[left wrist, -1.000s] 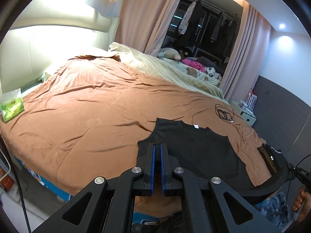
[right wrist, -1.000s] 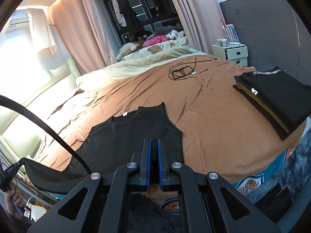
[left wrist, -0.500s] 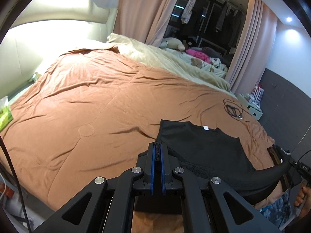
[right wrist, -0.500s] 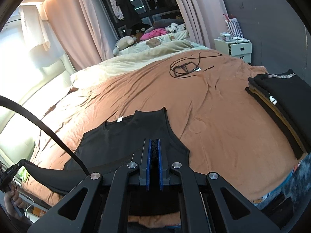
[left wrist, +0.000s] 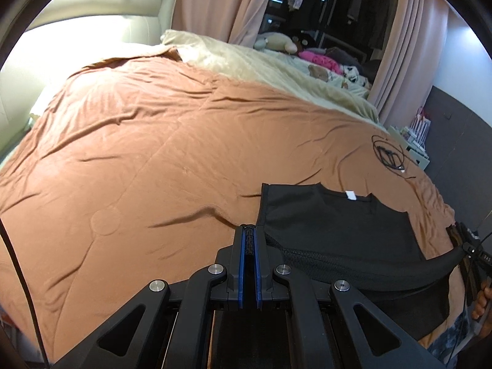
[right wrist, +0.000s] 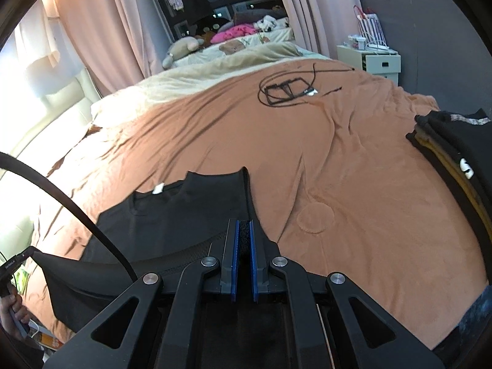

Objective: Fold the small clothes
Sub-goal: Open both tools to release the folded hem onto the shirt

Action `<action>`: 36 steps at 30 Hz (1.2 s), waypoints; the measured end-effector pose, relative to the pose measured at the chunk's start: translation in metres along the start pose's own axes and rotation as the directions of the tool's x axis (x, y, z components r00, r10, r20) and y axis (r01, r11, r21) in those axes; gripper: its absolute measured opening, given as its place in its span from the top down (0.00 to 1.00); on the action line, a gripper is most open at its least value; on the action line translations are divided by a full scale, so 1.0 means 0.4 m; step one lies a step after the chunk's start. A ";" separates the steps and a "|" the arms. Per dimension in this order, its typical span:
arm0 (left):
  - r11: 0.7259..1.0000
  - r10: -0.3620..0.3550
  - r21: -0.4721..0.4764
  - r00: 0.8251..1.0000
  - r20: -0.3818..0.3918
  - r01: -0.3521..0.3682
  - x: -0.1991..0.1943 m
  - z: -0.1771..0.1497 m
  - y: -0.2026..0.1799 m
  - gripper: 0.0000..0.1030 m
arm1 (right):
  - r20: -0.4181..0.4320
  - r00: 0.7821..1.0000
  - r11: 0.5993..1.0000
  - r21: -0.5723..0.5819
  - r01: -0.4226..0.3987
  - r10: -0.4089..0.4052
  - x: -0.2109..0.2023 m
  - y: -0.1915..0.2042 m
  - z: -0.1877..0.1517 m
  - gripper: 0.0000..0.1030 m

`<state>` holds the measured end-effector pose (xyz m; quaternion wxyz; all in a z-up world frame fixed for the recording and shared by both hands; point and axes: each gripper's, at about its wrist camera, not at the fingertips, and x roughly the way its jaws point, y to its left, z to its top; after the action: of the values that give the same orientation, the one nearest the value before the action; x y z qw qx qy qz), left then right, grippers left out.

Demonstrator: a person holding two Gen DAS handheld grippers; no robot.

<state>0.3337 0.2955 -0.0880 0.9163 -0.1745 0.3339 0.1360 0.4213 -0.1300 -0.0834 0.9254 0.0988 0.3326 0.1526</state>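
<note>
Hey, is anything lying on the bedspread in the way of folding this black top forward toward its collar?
Nothing visible. Both grippers, left and right, grip the black top at its hem; the top's surface is bare. The coiled cable and folded pile lie well clear.

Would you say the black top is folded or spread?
Partly folded: black top has its hem lifted by both grippers, neckline flat on the bed.

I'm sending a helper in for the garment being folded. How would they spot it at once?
On the big bed's brown blanket, look at the near edge. The black sleeveless top lies there, white neck label up, its hem pinched by the left gripper and right gripper. The folded clothes stack nearby is also dark, but nothing grips it.
</note>
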 end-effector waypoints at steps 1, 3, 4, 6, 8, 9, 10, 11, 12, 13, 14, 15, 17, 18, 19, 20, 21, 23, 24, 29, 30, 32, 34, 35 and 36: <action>1.000 0.003 0.003 1.000 -0.007 -0.003 0.017 0.001 0.000 0.95 | -0.009 1.000 1.000 0.005 0.004 -0.004 0.021 -0.001 0.005 0.97; 1.000 0.007 0.007 1.000 -0.020 -0.006 0.048 0.008 0.000 0.95 | -0.021 1.000 1.000 0.010 0.011 -0.011 0.056 -0.005 0.014 0.97; 1.000 0.009 0.008 1.000 -0.027 -0.008 0.062 0.009 0.002 0.95 | -0.026 1.000 1.000 0.011 0.016 -0.016 0.074 -0.003 0.018 0.97; 1.000 0.014 0.008 0.999 -0.044 -0.013 0.094 0.013 0.006 0.95 | -0.037 0.999 1.000 0.011 0.024 -0.023 0.104 -0.001 0.021 0.97; 1.000 0.017 0.008 0.998 -0.061 -0.017 0.123 0.014 0.010 0.95 | -0.048 0.998 0.999 0.015 0.035 -0.034 0.129 -0.002 0.025 0.97; 1.000 0.019 0.007 0.997 -0.069 -0.018 0.135 0.014 0.011 0.95 | -0.056 0.998 0.999 0.023 0.041 -0.040 0.142 -0.003 0.026 0.97; 1.000 0.021 0.005 0.997 -0.078 -0.020 0.148 0.015 0.012 0.95 | -0.058 0.997 0.998 0.034 0.052 -0.050 0.151 -0.006 0.028 0.97; 1.000 0.021 0.005 0.996 -0.090 -0.021 0.161 0.015 0.012 0.94 | -0.060 0.996 0.997 0.044 0.068 -0.065 0.158 -0.007 0.029 0.96; 1.000 0.027 0.007 0.995 -0.099 -0.027 0.172 0.015 0.010 0.93 | -0.062 0.994 0.994 0.055 0.097 -0.093 0.166 -0.006 0.027 0.95; 0.999 0.039 0.010 0.993 -0.110 -0.038 0.182 0.014 0.010 0.87 | -0.069 0.992 0.992 0.061 0.114 -0.109 0.174 -0.005 0.026 0.94; 0.999 0.044 0.010 0.992 -0.118 -0.043 0.189 0.014 0.009 0.82 | -0.081 0.989 0.990 0.064 0.128 -0.123 0.180 -0.001 0.023 0.92; 0.999 0.044 0.009 0.992 -0.121 -0.043 0.191 0.011 0.008 0.66 | -0.096 0.987 0.988 0.068 0.135 -0.128 0.186 0.000 0.018 0.90; 0.999 0.036 0.007 0.993 -0.112 -0.035 0.185 0.006 0.009 0.37 | -0.111 0.986 0.988 0.071 0.135 -0.126 0.187 0.011 0.015 0.72; 0.999 0.032 0.014 0.994 -0.102 -0.031 0.177 0.003 0.008 0.28 | -0.111 0.985 0.988 0.070 0.138 -0.130 0.179 0.013 0.010 0.53; 0.999 0.030 0.027 0.995 -0.092 -0.027 0.167 -0.002 0.007 0.25 | -0.107 0.985 0.988 0.068 0.141 -0.133 0.169 0.015 0.010 0.43; 0.999 0.029 0.036 0.995 -0.092 -0.026 0.165 0.000 0.004 0.25 | -0.096 0.986 0.988 0.064 0.141 -0.135 0.159 0.015 0.012 0.30; 0.999 0.028 0.047 0.995 -0.100 -0.023 0.161 -0.002 0.004 0.25 | -0.085 0.987 0.989 0.057 0.139 -0.134 0.145 0.017 0.010 0.28; 0.998 0.023 0.054 0.992 -0.123 -0.017 0.157 -0.002 0.008 0.25 | -0.089 0.989 0.991 0.057 0.125 -0.119 0.132 0.009 0.010 0.28; 0.998 0.018 0.057 0.991 -0.132 -0.011 0.153 -0.002 0.009 0.25 | -0.098 0.989 0.991 0.065 0.120 -0.114 0.124 0.005 0.006 0.28; 0.993 0.032 0.114 0.986 -0.162 -0.013 0.133 -0.014 0.005 0.21 | -0.144 0.985 0.993 0.063 0.100 -0.091 0.108 -0.022 -0.007 0.28; 0.992 0.031 0.122 0.985 -0.168 -0.011 0.132 -0.018 0.005 0.21 | -0.160 0.983 0.994 0.052 0.101 -0.092 0.109 -0.021 -0.010 0.28; 0.990 0.036 0.141 0.982 -0.184 -0.010 0.133 -0.029 0.001 0.21 | -0.186 0.978 0.995 0.028 0.098 -0.091 0.112 -0.016 -0.007 0.28; 0.986 0.048 0.165 0.979 -0.199 -0.015 0.137 -0.041 -0.003 0.21 | -0.212 0.973 0.995 -0.004 0.097 -0.096 0.116 -0.007 -0.008 0.28; 0.984 0.053 0.178 0.976 -0.209 -0.016 0.139 -0.048 -0.006 0.21 | -0.222 0.970 0.995 -0.017 0.097 -0.099 0.117 -0.002 -0.006 0.28; 0.982 0.057 0.189 0.974 -0.218 -0.015 0.142 -0.054 -0.007 0.21 | -0.233 0.967 0.995 -0.032 0.096 -0.101 0.119 0.003 -0.004 0.28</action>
<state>0.3646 0.2915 -0.1403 0.8827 -0.0959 0.4489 0.1004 0.4549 -0.1121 -0.1123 0.8871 0.0541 0.4423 0.1206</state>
